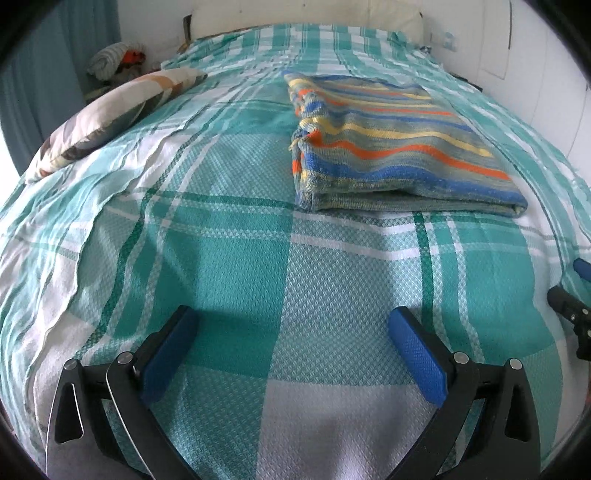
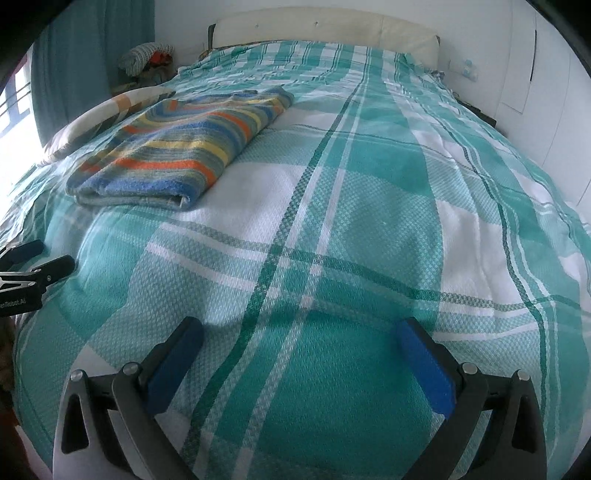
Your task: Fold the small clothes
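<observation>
A folded striped knit garment [image 1: 388, 147] lies on the teal-and-white plaid woven bedspread [image 1: 258, 258]. A patterned fabric pillow [image 1: 107, 114] lies to its left, a cream padded headboard [image 2: 325, 27] behind.

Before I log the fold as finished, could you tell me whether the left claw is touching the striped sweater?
Apart. The left wrist view shows bare plaid bedspread between the open left claw and the sweater.

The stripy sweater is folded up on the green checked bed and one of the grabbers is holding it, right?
Not quite. The stripy sweater is folded on the green checked bed, but neither grabber holds it. The left gripper and right gripper are open, away from it, in both wrist views.
</observation>
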`<action>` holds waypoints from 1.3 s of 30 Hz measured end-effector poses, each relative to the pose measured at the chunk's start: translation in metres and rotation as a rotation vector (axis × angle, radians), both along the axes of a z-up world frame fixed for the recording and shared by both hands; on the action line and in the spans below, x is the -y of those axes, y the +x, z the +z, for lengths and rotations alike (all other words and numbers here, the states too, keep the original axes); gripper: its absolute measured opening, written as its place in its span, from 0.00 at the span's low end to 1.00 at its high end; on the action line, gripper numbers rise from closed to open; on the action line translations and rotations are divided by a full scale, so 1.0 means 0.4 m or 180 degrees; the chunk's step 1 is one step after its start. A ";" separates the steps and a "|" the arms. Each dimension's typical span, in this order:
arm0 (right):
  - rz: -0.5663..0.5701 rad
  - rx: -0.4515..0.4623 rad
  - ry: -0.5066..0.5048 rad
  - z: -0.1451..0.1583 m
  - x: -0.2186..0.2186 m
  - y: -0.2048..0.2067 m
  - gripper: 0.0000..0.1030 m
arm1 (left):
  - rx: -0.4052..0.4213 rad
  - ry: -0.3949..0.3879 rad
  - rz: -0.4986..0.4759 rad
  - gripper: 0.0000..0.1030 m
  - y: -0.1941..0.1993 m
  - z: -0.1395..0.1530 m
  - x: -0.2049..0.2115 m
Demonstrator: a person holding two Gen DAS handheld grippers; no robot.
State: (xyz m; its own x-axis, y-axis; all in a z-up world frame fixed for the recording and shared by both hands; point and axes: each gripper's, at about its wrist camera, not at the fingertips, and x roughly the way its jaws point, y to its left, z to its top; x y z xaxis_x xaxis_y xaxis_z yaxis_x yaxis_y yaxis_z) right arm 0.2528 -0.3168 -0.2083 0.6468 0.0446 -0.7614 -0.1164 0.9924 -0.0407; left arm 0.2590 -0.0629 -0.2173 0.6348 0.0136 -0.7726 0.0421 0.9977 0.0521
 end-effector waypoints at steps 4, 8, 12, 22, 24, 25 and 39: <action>0.0001 0.0000 0.0000 0.001 -0.002 -0.002 1.00 | 0.0002 -0.0003 0.0006 0.99 -0.001 0.000 -0.002; -0.0001 0.0004 -0.0008 0.000 -0.002 -0.001 1.00 | 0.0014 0.0012 0.0019 0.99 -0.006 0.001 0.000; -0.0001 0.0004 -0.0004 -0.002 -0.002 -0.002 1.00 | 0.0012 0.0011 0.0021 0.99 -0.008 -0.001 0.001; -0.0002 0.0005 -0.0007 -0.002 -0.003 -0.003 1.00 | 0.0015 0.0018 0.0020 0.99 -0.007 -0.002 0.002; -0.0003 0.0008 -0.0007 -0.002 -0.003 -0.004 1.00 | 0.0018 0.0012 0.0018 0.99 -0.006 -0.002 0.001; -0.0003 0.0007 -0.0009 -0.002 -0.003 -0.004 1.00 | 0.0019 0.0009 0.0017 0.99 -0.004 -0.002 0.002; -0.0006 0.0035 0.0077 0.003 0.008 -0.008 1.00 | -0.0001 -0.0158 -0.0107 0.99 -0.041 0.015 -0.018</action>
State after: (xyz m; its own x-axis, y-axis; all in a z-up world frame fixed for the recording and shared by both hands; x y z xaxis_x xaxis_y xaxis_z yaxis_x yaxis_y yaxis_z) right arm 0.2497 -0.3202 -0.2070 0.6552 0.0617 -0.7530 -0.1141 0.9933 -0.0179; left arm 0.2427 -0.0556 -0.2114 0.6341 -0.0459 -0.7719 0.0756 0.9971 0.0027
